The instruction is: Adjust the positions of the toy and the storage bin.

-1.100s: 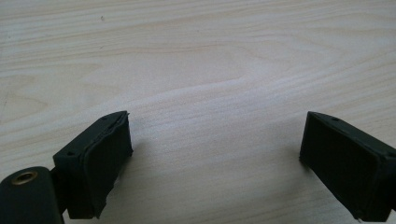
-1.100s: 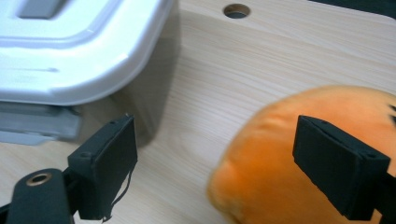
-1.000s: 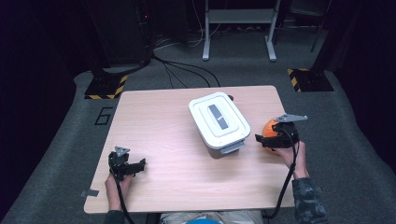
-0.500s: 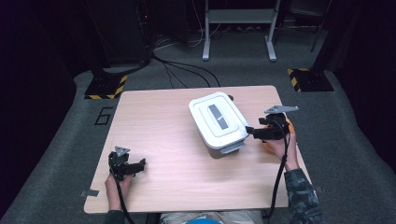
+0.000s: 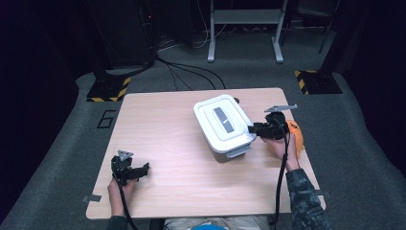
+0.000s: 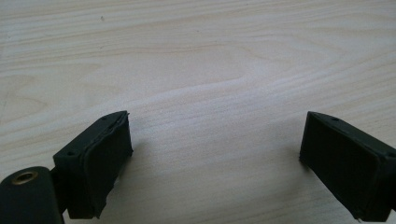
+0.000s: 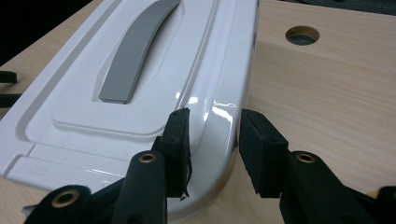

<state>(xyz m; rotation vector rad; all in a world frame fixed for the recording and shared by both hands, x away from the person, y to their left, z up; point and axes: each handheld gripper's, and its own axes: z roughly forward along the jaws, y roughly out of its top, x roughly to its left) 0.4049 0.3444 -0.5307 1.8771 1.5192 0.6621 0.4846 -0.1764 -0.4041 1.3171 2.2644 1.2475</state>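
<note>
The right claw (image 7: 212, 140) has just been closing, and in that time it has come in from the right edge of the tabletop (image 5: 167, 124) to the white box (image 5: 225, 127). In the right gripper view its 2 jaws now straddle the rim of the white lid (image 7: 140, 93) at one corner: one pad lies on top of the lid, the other on the outer side of the rim. Whether both pads already press is hard to tell; a thin gap seems to remain at the outer pad. My reading is that the lid is about to be gripped for lifting off, so the work is at its start and the lid is still seated.

The box stands right of the middle of the tabletop, turned at an angle, with a grey handle (image 5: 224, 120) sunk in the lid. An orange thing (image 5: 297, 139) lies behind the right hand at the right edge.

The left claw (image 5: 143, 167) rests near the near left corner, jaws wide apart with nothing between them but bare wood.

The tabletop is pale wood grain with 1 round hole (image 7: 302, 35) beyond the box. Around it is grey carpet, a dim room, black cables on the floor, a metal stand at the far side, and yellow-and-black striped feet.
</note>
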